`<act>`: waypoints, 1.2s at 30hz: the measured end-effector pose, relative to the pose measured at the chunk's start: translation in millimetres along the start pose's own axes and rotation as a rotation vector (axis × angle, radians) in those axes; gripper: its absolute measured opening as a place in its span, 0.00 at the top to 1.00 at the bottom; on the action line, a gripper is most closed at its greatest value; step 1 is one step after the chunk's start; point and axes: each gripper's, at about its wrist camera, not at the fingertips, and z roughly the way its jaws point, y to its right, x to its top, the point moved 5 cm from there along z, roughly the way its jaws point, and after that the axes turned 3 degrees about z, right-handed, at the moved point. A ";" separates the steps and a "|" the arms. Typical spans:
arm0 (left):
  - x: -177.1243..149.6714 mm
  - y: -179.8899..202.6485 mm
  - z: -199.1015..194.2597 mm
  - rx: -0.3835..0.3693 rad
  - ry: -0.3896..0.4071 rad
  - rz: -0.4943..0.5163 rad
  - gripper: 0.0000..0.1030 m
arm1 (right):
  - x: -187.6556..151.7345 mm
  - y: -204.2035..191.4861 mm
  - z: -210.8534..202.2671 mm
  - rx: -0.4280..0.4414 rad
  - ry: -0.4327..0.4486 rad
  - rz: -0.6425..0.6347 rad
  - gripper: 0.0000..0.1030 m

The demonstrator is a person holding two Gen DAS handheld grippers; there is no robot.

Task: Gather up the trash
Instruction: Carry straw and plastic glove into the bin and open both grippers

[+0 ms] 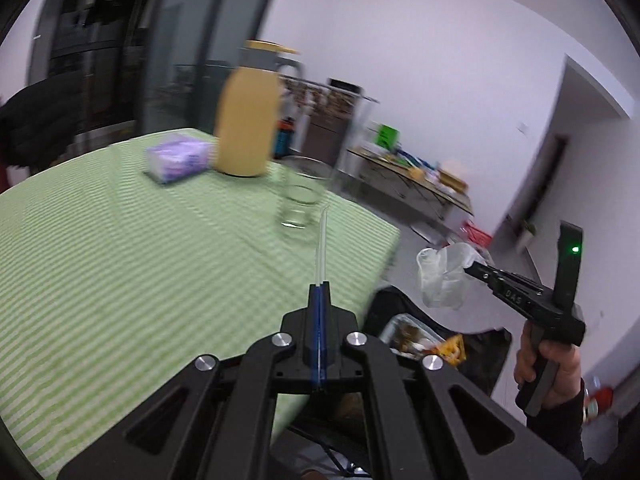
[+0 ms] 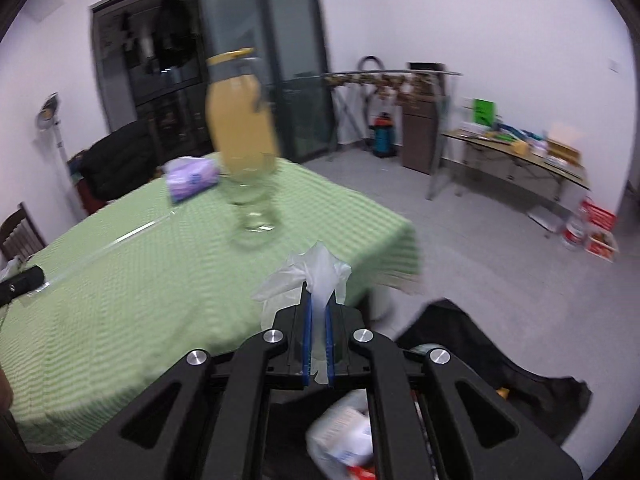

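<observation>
Ahead of both grippers spreads the table (image 1: 100,240), draped in a soft green-and-white checked cloth that hangs off its edge. Below and just right of the left gripper's fingers gapes a black trash bag (image 1: 472,344), its limp plastic mouth showing wrappers and scraps; in the right wrist view the same bag lies under the fingers with a crumpled white packet inside. Beyond the fingertips on the cloth stands a tall, rounded jug (image 1: 246,120) of cloudy yellow liquid with a grey collar and yellow lid, then a clear drinking glass (image 1: 300,200) nearer the jaws, and a flat purple tissue pack (image 1: 178,158) left of the jug.

The right gripper (image 2: 319,292) has its jaws pinched narrow on a crumpled, translucent plastic glove (image 2: 316,272), which bunches out past the blue pads. The left gripper (image 1: 320,286) is fully closed on a thin clear straw (image 1: 323,240) jutting straight forward.

Only the left wrist view shows the person's hand (image 1: 548,364) on the right gripper's handle and the glove hanging over the bag; only the right shows the straw's full length.
</observation>
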 end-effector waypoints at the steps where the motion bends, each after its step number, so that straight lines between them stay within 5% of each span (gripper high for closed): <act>1: 2.7 10.5 6.6 -0.012 -0.008 0.017 1.00 | -2.0 10.0 -0.9 -0.013 -0.002 0.009 0.95; 10: -12.7 88.4 83.6 -0.110 -0.179 0.160 1.00 | -37.2 85.1 7.0 -0.098 -0.051 0.112 0.95; 15: -32.7 124.6 116.4 -0.147 -0.261 0.225 1.00 | -61.8 117.8 49.0 -0.122 -0.143 0.183 0.94; 16: -38.2 131.4 127.0 -0.154 -0.289 0.237 1.00 | -67.9 124.6 62.0 -0.097 -0.173 0.212 0.92; 19: -48.8 145.7 149.4 -0.159 -0.337 0.257 1.00 | -89.2 148.7 100.6 -0.077 -0.264 0.307 0.55; 24: -71.6 164.8 186.1 -0.158 -0.425 0.287 1.00 | -94.1 162.5 98.3 -0.048 -0.246 0.357 0.55; 33: -138.6 191.2 225.2 -0.203 -0.619 0.374 1.00 | -111.1 205.1 59.3 -0.122 -0.233 0.406 0.55; 36: -159.7 194.6 242.5 -0.165 -0.684 0.415 1.00 | -117.9 204.4 54.9 -0.119 -0.238 0.410 0.55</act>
